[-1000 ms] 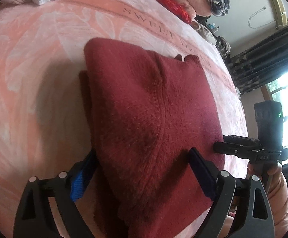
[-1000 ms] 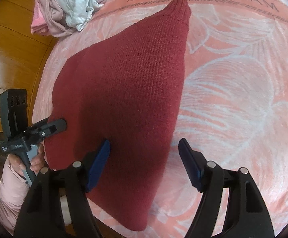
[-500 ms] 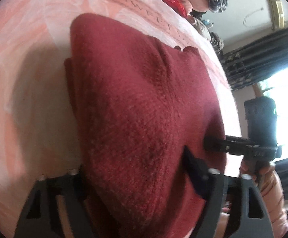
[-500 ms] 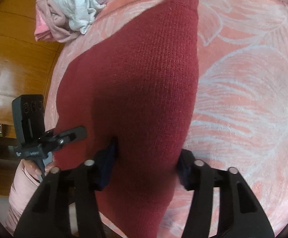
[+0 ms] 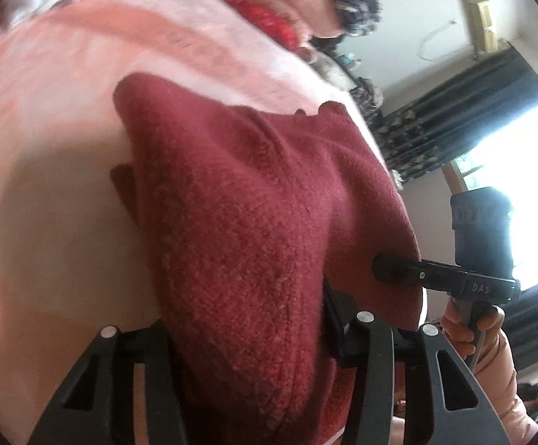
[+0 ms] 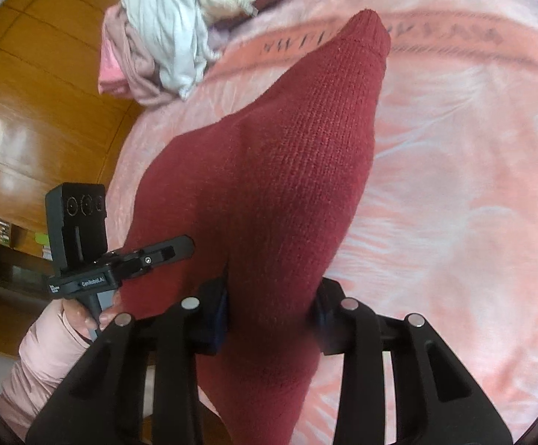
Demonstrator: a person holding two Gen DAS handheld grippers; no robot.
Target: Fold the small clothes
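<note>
A dark red knitted sweater [image 5: 254,222] lies partly folded on the pink blanket, its near edge raised. My left gripper [image 5: 246,333] is shut on the sweater's near edge; the knit bulges between its fingers. My right gripper [image 6: 272,307] is shut on the near edge of the same sweater [image 6: 287,170], which stretches away to a ribbed end. Each gripper shows in the other's view: the right one [image 5: 398,270] at the sweater's right edge, the left one [image 6: 172,250] at its left edge.
The pink "SWEET DREAM" blanket [image 6: 454,185] covers the bed. A pile of white and pink clothes [image 6: 172,29] sits at the far left by the wooden headboard [image 6: 27,92]. More clothes [image 5: 280,22] lie at the far side; dark curtains and a bright window [image 5: 510,141] are on the right.
Both grippers moved onto the sweater's near edge and closed on it. The gripped edge has lifted off the blanket, and the left view is blurred by motion.
</note>
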